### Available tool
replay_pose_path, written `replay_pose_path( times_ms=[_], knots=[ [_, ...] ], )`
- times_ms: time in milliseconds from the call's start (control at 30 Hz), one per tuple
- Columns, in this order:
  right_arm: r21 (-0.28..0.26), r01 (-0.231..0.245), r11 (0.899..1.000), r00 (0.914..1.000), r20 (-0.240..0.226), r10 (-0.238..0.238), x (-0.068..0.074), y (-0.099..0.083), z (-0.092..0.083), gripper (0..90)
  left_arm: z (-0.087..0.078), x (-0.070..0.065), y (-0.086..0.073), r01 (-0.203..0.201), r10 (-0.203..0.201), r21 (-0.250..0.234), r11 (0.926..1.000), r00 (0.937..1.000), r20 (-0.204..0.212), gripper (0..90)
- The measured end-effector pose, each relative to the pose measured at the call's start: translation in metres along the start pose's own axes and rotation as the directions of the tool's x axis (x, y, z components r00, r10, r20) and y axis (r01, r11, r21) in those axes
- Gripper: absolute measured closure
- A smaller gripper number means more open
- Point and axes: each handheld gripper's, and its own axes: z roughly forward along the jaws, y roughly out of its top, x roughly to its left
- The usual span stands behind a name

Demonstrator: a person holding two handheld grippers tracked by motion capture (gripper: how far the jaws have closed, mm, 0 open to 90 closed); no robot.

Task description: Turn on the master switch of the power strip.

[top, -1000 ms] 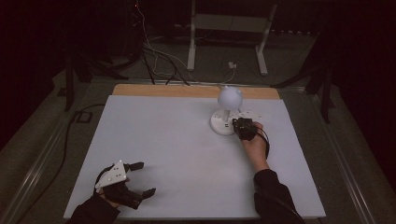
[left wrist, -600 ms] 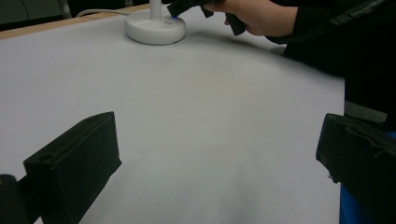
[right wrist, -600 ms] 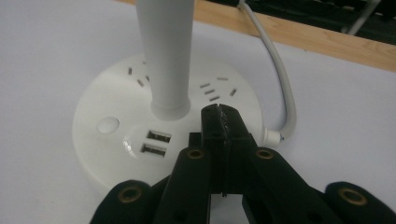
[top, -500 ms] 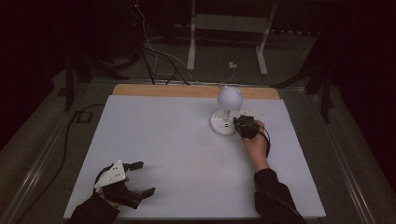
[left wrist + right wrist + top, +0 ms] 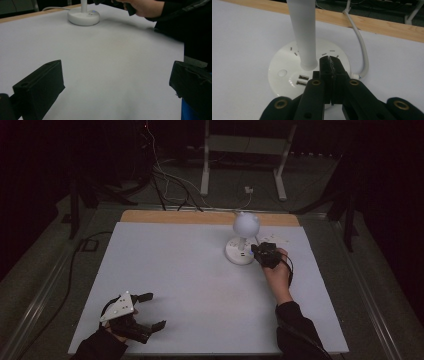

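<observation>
High view: white table [image 5: 165,270], wood strip along far edge, dark room, cables on floor. My left gripper [image 5: 142,312] near-left, spread. White lamp [image 5: 242,245] far right.

Left gripper view: jaws wide apart over bare white surface.

Right gripper view: my right gripper [image 5: 332,66] pressed together over lamp base, beside stem; contact unclear.

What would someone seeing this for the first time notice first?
Probably the white lamp standing near the far edge of the white table, with the right gripper at its round base, jaws pressed shut beside the stem. After that, the left gripper at the near left corner, jaws spread wide over bare tabletop.
</observation>
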Motion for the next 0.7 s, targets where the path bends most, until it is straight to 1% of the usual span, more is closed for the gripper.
replay_pose_path(
  times_ms=[67, 167, 233, 300, 367, 400, 433, 467, 500, 567, 600, 667, 700],
  knots=[
    [0.005, 0.004, 1.0, 1.0, -0.005, -0.004, -0.001, 0.001, -0.002, 89.3, 0.0, 0.0, 0.0, -0.003, 0.003, 0.005, 1.0, 1.0, -0.001, 0.0],
    [0.024, 0.006, 1.0, 0.9997, -0.026, -0.006, -0.002, 0.0, -0.004, 89.3, 0.001, -0.001, 0.0, 0.001, -0.001, -0.003, 1.0, 1.0, 0.006, 0.0],
    [0.036, 0.0, 0.999, 0.9987, -0.05, 0.002, -0.003, 0.0, -0.005, 89.3, 0.0, 0.0, 0.0, 0.001, -0.001, 0.0, 1.0, 1.0, 0.003, 0.0],
    [0.042, -0.003, 0.999, 0.998, -0.063, 0.006, -0.004, -0.001, -0.005, 88.5, 0.0, 0.0, 0.0, 0.002, -0.002, 0.001, 1.0, 1.0, 0.003, 0.0],
    [0.05, -0.018, 0.999, 0.9959, -0.087, 0.023, -0.005, -0.001, -0.005, 84.6, 0.0, 0.0, 0.0, 0.003, -0.003, -0.001, 1.0, 1.0, 0.002, 0.0],
    [0.059, -0.018, 0.998, 0.9951, -0.096, 0.024, -0.005, -0.001, -0.006, 82.4, 0.0, 0.0, 0.0, 0.002, -0.002, 0.001, 1.0, 1.0, 0.003, 0.0],
    [0.06, -0.019, 0.998, 0.9949, -0.097, 0.025, -0.004, -0.002, -0.007, 78.7, 0.0, 0.0, 0.0, 0.001, -0.001, 0.002, 1.0, 1.0, 0.002, 0.0],
    [0.063, -0.015, 0.998, 0.9951, -0.096, 0.021, -0.003, -0.002, -0.008, 78.1, 0.0, 0.0, 0.0, 0.0, 0.0, 0.004, 1.0, 1.0, 0.001, 0.0],
    [0.067, -0.006, 0.998, 0.9964, -0.084, 0.011, -0.001, -0.002, -0.009, 74.8, 0.0, 0.0, 0.0, 0.001, -0.001, 0.004, 1.0, 1.0, 0.002, 0.0],
    [0.053, 0.004, 0.999, 0.9975, -0.071, 0.0, 0.001, -0.002, -0.012, 61.5, 0.0, 0.0, 0.0, 0.002, -0.002, 0.002, 1.0, 1.0, 0.001, 0.0],
    [0.056, 0.005, 0.998, 0.9979, -0.065, -0.001, 0.002, -0.002, -0.013, 59.8, 0.001, 0.0, 0.0, 0.002, -0.002, 0.002, 1.0, 1.0, 0.002, 0.0],
    [0.059, -0.009, 0.998, 0.994, -0.108, 0.015, 0.002, -0.001, -0.015, 51.4, 0.001, 0.0, 0.0, 0.001, -0.001, 0.005, 1.0, 1.0, 0.001, 0.0],
    [0.06, -0.007, 0.998, 0.992, -0.126, 0.015, 0.002, -0.001, -0.016, 49.2, 0.001, 0.0, 0.0, 0.001, -0.001, 0.006, 1.0, 1.0, 0.001, 0.0]
  ],
)
